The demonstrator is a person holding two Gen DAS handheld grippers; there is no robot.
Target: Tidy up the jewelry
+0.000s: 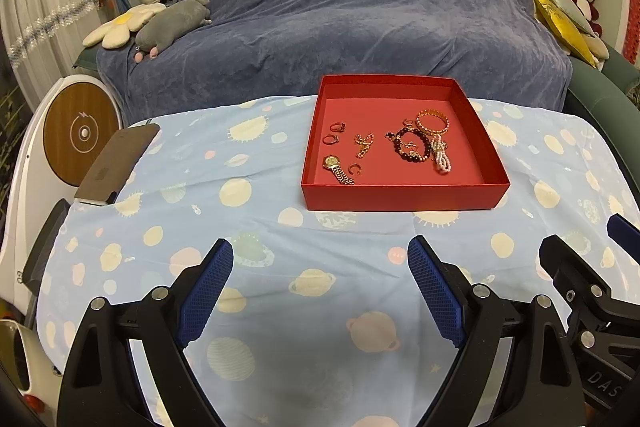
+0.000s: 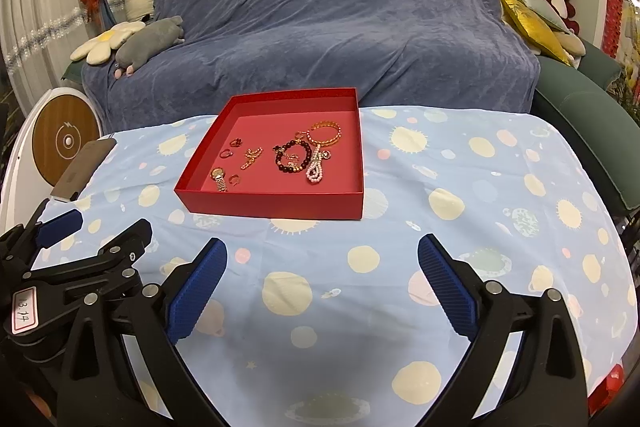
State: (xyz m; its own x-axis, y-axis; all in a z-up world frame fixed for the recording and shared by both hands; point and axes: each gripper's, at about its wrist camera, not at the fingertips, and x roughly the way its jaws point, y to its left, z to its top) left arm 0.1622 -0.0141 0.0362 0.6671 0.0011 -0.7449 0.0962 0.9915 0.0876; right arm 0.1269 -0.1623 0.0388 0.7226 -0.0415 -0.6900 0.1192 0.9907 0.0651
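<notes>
Nearest to me are my own blue pads: my left gripper stands spread wide over the planet-print tablecloth with nothing between its jaws, and just to its right my right gripper is spread as wide and equally empty, both tilted down toward the table and well short of the work. Past them the red box sits open on the cloth, and all the jewelry I can see lies inside it. Reading across its floor from the left: two small rings near the far left, the gold watch nearer the front wall with a small open ring beside it, a fine gold chain in the middle, then the dark beaded bracelet, the gold bangle behind it and the pearl strand at the right. I judge the pieces were laid apart by kind, small ones left and bracelets right. With nothing loose on the cloth, the sorting looks close to finished, so I hold back.
</notes>
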